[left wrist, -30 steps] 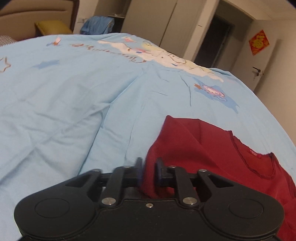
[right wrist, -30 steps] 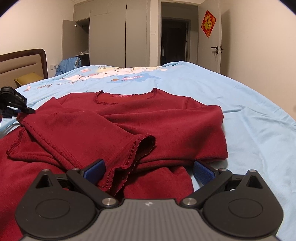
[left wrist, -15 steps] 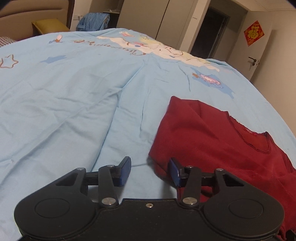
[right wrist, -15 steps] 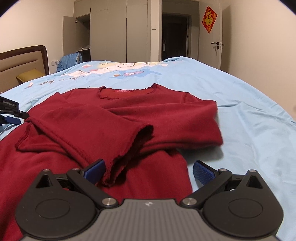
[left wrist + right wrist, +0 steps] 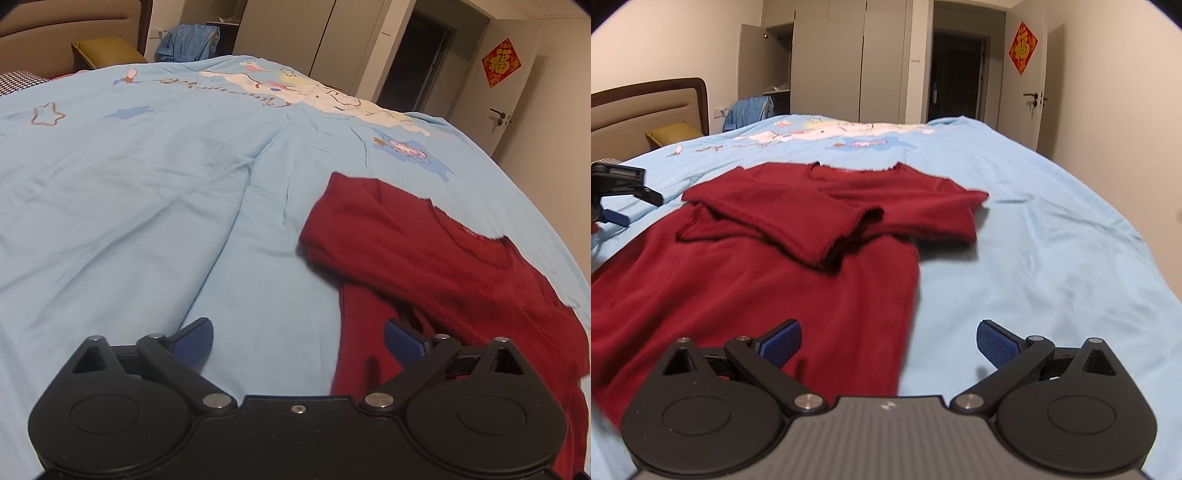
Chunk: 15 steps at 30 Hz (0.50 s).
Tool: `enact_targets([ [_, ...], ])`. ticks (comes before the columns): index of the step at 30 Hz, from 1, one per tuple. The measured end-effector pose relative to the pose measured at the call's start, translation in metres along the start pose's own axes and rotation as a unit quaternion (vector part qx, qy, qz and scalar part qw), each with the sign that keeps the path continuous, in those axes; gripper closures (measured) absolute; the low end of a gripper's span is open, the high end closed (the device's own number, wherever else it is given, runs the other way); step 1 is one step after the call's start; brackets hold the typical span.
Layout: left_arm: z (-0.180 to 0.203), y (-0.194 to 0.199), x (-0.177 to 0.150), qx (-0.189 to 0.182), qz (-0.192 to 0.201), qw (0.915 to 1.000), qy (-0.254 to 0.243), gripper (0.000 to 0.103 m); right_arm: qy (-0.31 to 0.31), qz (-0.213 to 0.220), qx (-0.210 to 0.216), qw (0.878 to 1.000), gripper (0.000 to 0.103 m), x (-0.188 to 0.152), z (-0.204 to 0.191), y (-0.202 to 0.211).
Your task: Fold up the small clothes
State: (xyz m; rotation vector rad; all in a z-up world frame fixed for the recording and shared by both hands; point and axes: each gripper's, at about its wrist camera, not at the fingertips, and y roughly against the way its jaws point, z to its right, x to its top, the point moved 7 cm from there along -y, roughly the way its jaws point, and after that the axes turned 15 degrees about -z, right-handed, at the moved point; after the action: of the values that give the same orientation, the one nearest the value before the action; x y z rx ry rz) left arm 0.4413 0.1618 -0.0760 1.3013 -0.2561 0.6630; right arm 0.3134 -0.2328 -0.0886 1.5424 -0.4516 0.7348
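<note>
Both grippers hang empty with their blue pads spread wide: my right gripper [image 5: 888, 341] sits low over the near part of the red long-sleeved top [image 5: 746, 273], its left pad above the cloth and its right pad above bare sheet, and my left gripper [image 5: 297, 341] hovers at the garment's other side, its right pad over the red edge and its left pad over the bed. Neither one pinches anything.

Just past my pads, the top lies flat on the light blue bedsheet [image 5: 1052, 229] with its neckline [image 5: 849, 170] pointing away from me. Both sleeves [image 5: 827, 225] are laid across the chest, one overlapping the other, so I judge the sleeve folds finished and the body fold next. That move calls for me to bring both grippers down to the near hem, which lies below what I can see, close on it at each corner, and carry it up toward the collar evenly.

Farther off stand a headboard [image 5: 650, 107], wardrobe doors [image 5: 846, 62] and a dark doorway [image 5: 956, 74].
</note>
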Motion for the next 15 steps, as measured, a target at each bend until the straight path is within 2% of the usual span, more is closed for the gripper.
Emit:
enact_targets([
  [7, -0.006, 0.043, -0.077, -0.019, -0.012, 0.9997, -0.010, 0.001, -0.024, -0.019, 0.043, 0.999, 0.000, -0.033, 0.003, 0.026],
  [10, -0.005, 0.057, -0.099, -0.039, -0.014, 0.9987, -0.028, 0.001, -0.046, -0.018, 0.074, 0.996, 0.000, -0.042, 0.002, 0.034],
  [15, -0.004, 0.063, -0.123, -0.046, -0.033, 0.9971, -0.051, 0.004, -0.074, -0.011, 0.108, 0.991, 0.002, -0.053, 0.001, 0.042],
])
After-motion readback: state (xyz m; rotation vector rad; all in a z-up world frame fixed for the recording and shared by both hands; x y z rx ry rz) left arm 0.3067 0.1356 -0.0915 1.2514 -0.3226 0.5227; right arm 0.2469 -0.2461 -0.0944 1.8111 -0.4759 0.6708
